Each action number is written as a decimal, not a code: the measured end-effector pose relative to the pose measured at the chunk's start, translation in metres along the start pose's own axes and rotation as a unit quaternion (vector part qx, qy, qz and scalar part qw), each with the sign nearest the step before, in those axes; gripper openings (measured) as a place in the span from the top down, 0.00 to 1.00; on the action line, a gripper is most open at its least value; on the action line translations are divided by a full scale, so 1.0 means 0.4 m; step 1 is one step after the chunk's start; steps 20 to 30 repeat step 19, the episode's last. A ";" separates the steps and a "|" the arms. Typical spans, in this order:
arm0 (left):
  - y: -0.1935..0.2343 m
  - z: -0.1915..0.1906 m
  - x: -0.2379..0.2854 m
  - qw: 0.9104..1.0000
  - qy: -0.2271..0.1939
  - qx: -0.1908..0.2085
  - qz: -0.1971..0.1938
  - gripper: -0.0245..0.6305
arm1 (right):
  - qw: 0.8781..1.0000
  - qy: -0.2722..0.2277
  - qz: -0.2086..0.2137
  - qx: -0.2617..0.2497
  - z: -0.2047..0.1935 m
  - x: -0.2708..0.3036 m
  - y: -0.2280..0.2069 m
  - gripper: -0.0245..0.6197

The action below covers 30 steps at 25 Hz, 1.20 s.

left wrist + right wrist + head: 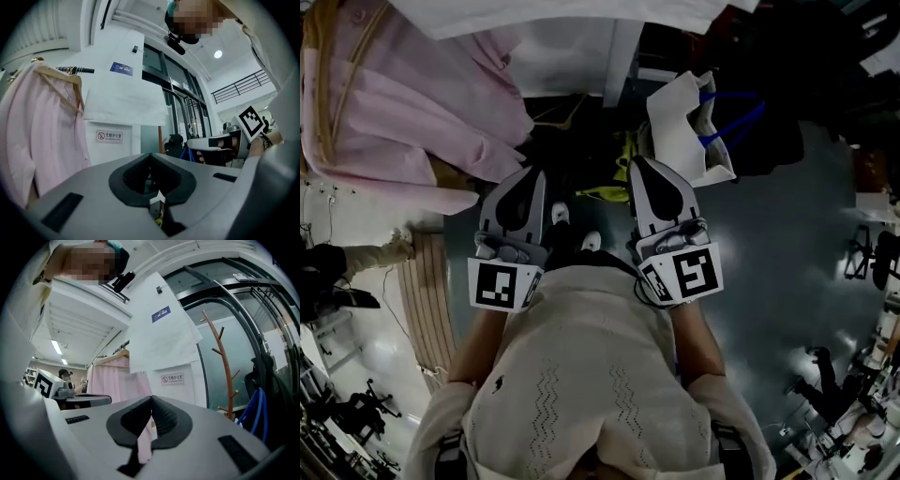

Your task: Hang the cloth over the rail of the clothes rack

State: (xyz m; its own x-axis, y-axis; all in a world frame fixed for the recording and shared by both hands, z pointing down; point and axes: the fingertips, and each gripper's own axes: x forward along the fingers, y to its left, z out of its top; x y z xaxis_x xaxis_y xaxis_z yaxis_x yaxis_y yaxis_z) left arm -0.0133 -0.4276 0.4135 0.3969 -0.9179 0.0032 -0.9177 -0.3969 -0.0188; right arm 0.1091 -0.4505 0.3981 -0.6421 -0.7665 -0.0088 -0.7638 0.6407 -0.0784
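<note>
Your left gripper (525, 178) and right gripper (647, 169) point level, close to your body. The fingers of each are pressed together with nothing between them. The white cloth (124, 89) hangs draped from the rail (75, 70), beside the pink shirt (42, 126) and well apart from both grippers. The hanging step appears complete, so no grip is required.

We hold left gripper (532, 174) and right gripper (639, 163) side by side; the white cloth sheet (572, 14) hangs ahead of both, the pink hanging shirt (403, 112) ahead-left, the white blue-handled bag (684, 122) ahead-right.
</note>
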 end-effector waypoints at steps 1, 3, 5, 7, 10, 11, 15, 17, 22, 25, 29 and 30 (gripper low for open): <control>-0.010 -0.018 -0.006 1.000 0.008 -0.009 0.003 0.94 | 1.000 0.002 -0.003 -0.005 -0.010 -0.010 0.004 0.93; -0.019 -0.046 -0.014 0.999 0.022 -0.033 0.015 0.94 | 1.000 0.001 -0.014 -0.014 -0.022 -0.030 0.009 0.93; -0.025 -0.055 -0.017 0.998 0.024 -0.047 0.023 0.94 | 1.000 0.003 -0.025 -0.015 -0.031 -0.048 0.012 0.93; -0.037 -0.051 -0.012 0.999 0.019 -0.036 0.022 0.94 | 1.000 0.009 -0.025 -0.011 -0.044 -0.058 0.016 0.93; -0.050 -0.044 0.003 1.000 0.010 -0.014 0.020 0.94 | 1.000 0.021 -0.016 -0.007 -0.071 -0.054 0.020 0.93; -0.052 -0.044 0.007 1.000 0.008 -0.016 0.022 0.94 | 1.000 0.024 -0.013 -0.006 -0.079 -0.052 0.021 0.93; -0.056 -0.056 0.009 0.999 0.008 -0.035 0.031 0.94 | 1.000 0.026 -0.016 0.001 -0.096 -0.054 0.034 0.93; -0.055 -0.063 0.003 0.999 0.012 -0.040 0.034 0.94 | 0.999 0.026 -0.019 0.005 -0.099 -0.057 0.039 0.93; -0.055 -0.066 -0.003 0.998 0.014 -0.043 0.036 0.94 | 0.999 0.028 -0.020 0.006 -0.102 -0.059 0.044 0.93; -0.055 -0.066 -0.003 0.998 0.014 -0.043 0.036 0.94 | 0.999 0.028 -0.020 0.006 -0.102 -0.059 0.044 0.93; -0.055 -0.066 -0.003 0.998 0.014 -0.043 0.036 0.94 | 0.999 0.028 -0.020 0.006 -0.102 -0.059 0.044 0.93; -0.055 -0.066 -0.003 0.998 0.014 -0.043 0.036 0.94 | 0.999 0.028 -0.020 0.006 -0.102 -0.059 0.044 0.93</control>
